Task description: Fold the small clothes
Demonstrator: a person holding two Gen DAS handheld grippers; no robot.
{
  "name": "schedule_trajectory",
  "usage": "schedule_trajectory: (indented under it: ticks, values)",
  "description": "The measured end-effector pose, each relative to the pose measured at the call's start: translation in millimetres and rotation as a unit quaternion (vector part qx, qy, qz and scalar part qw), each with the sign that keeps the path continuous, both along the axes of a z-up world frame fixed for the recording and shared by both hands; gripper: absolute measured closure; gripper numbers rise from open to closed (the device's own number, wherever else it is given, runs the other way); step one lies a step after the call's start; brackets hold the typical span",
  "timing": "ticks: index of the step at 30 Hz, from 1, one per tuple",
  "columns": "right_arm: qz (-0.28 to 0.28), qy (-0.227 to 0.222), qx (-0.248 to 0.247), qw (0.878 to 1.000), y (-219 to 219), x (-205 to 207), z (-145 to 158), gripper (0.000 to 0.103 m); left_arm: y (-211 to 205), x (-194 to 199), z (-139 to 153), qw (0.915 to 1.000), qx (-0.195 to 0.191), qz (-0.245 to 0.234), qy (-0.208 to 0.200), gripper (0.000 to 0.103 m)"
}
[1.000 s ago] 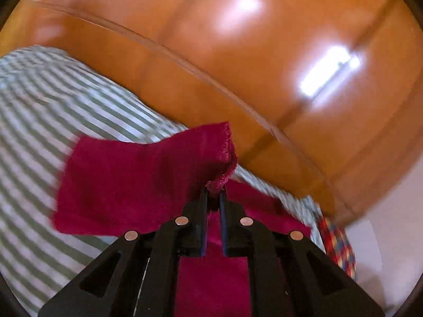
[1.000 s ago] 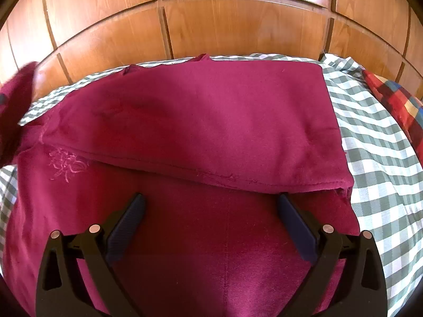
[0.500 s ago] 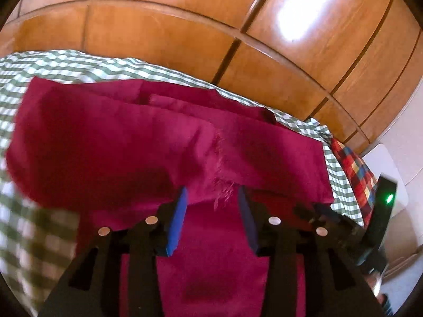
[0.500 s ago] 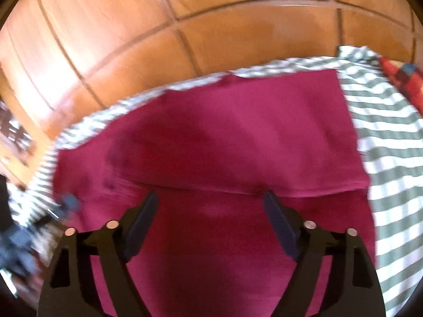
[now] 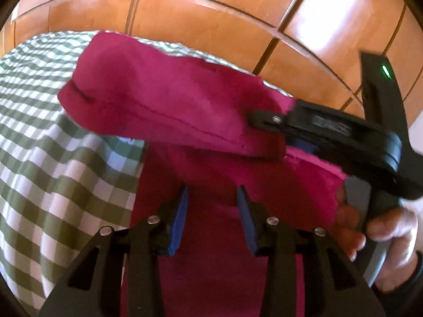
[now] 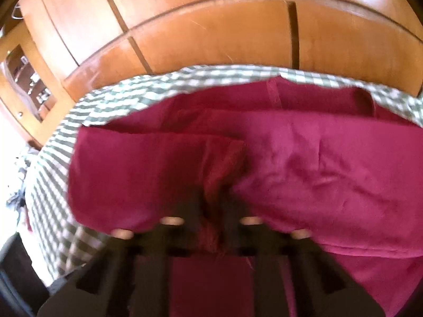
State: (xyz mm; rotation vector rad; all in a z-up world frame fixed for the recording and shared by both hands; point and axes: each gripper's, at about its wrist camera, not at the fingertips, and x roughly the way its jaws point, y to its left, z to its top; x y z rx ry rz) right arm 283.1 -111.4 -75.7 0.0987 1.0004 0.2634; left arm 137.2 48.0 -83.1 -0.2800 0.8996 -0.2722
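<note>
- The right wrist view is blurred; the right gripper is made out only as dark smeared shapes, yet its jaws are seen brought together on a bunched fold of the crimson garment, having just been closing.
- In the left wrist view the right gripper's fingertips are hidden under a lifted flap of the garment at 2 o'clock; the hand on its handle is cut off at 4 o'clock.
- The left gripper is held with its blue pads apart, nothing pressed between them, above the garment's lower layer.
- The garment is spread on the green-checked cloth, its near part cut off by the frame at 6 o'clock.
- The surface under the cloth cannot be identified.
- Bare checked cloth is left at 9 o'clock; a wooden panelled wall closes the far edge at 12 o'clock.
</note>
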Motion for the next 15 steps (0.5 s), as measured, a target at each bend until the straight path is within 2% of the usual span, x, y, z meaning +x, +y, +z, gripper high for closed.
schedule_trajectory:
  ticks: [2,4,8,11,15]
  values:
    - [-0.004,-0.040,-0.006,0.999,-10,-9,27,0.096,1,0,-4,1.0000,0.000,0.000,-0.006,0.066]
    - [-0.023,-0.074,0.011,0.997,-30,-17,57,0.096,1,-1,-5,1.0000,-0.002,0.000,-0.008,0.066]
    - [-0.075,-0.113,0.023,0.990,-82,-23,98,0.096,4,-2,-8,0.9999,-0.010,0.000,-0.009,0.066]
    - [-0.117,-0.118,0.004,0.986,-121,-23,105,0.096,2,-3,-8,0.9999,-0.009,0.001,-0.010,0.066]
    - [-0.186,-0.076,-0.008,0.979,-175,-20,80,0.096,2,-6,-9,0.9999,-0.003,0.000,-0.011,0.066]
